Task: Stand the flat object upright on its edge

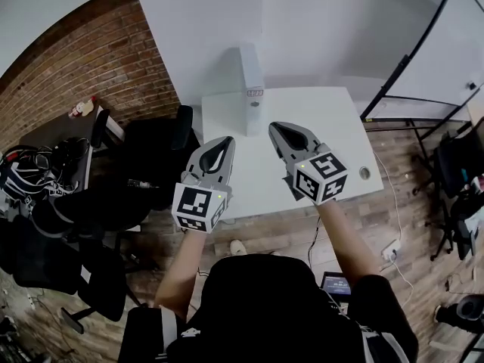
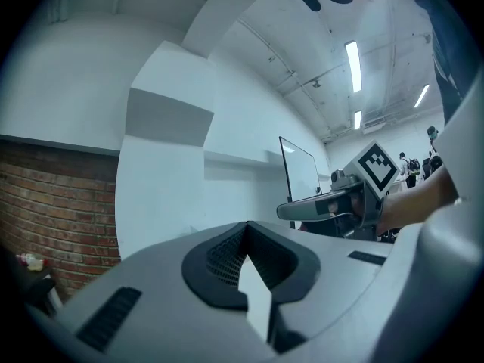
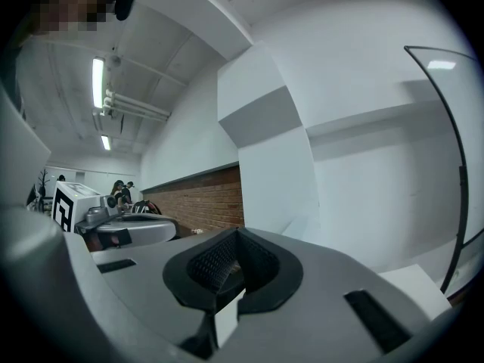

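Note:
A flat white box stands upright on its edge at the far side of the white table, with a small label low on its near face. Both grippers hover side by side over the table's near half, well short of the box and pointing level toward it. My left gripper is shut with nothing between its jaws. My right gripper is shut and empty too. Each one shows in the other's view: the right gripper and the left gripper.
A small round thing lies near the table's right edge. Black office chairs and a cluttered desk stand to the left by the brick wall. A black frame leans at the right. A power strip lies on the floor.

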`<action>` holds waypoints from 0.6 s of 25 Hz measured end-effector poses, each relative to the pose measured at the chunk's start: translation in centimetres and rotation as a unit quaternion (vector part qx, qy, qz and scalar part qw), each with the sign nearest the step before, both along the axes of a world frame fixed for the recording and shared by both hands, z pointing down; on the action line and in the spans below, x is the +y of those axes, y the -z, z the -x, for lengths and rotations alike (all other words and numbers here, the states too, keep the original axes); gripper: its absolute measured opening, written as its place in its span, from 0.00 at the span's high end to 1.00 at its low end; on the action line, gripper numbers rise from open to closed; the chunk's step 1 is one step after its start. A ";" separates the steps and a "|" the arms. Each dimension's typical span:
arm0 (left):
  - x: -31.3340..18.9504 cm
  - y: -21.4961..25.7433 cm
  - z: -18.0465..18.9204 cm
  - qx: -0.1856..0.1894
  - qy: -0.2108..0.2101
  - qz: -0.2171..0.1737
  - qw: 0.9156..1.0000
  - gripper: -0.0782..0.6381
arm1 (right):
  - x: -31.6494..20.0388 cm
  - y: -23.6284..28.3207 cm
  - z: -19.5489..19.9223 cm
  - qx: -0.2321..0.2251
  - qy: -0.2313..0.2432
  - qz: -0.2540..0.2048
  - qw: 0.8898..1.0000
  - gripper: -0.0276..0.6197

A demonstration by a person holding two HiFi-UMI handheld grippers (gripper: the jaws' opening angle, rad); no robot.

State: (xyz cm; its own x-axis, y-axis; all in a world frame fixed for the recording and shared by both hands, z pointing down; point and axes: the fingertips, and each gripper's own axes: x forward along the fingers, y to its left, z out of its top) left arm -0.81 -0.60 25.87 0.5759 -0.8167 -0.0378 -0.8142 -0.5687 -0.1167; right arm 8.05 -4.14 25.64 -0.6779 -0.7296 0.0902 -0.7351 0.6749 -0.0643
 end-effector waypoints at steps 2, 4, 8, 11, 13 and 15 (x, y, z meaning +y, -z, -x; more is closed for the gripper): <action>0.4 0.1 -0.7 0.000 0.003 0.000 1.000 0.87 | 0.5 0.3 -0.6 -0.002 0.002 -0.003 1.000 0.90; 0.9 0.2 -1.4 -0.001 0.006 -0.001 1.000 0.87 | 1.0 0.6 -1.2 -0.004 0.004 -0.006 1.000 0.90; 1.5 0.3 -2.2 -0.002 0.012 -0.001 1.000 0.87 | 1.7 0.6 -1.9 -0.010 0.011 -0.005 1.000 0.90; 1.8 0.1 -2.6 -0.006 0.014 0.001 1.000 0.87 | 2.0 0.4 -2.3 -0.014 0.016 -0.005 1.000 0.90; 2.2 0.0 -2.9 -0.009 0.016 0.000 1.000 0.87 | 2.2 0.3 -2.5 -0.016 0.017 -0.005 1.000 0.90; 2.5 0.0 -2.9 -0.008 0.018 0.001 1.000 0.87 | 2.5 0.2 -2.6 -0.017 0.018 -0.005 1.000 0.90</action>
State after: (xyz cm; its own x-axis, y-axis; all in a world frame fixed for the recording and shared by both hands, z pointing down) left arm 2.05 1.94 25.85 0.5459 -0.8374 -0.0275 -0.8327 -0.5387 -0.1278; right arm 10.61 -1.62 25.47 -0.7068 -0.7049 0.0598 -0.7072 0.7021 -0.0831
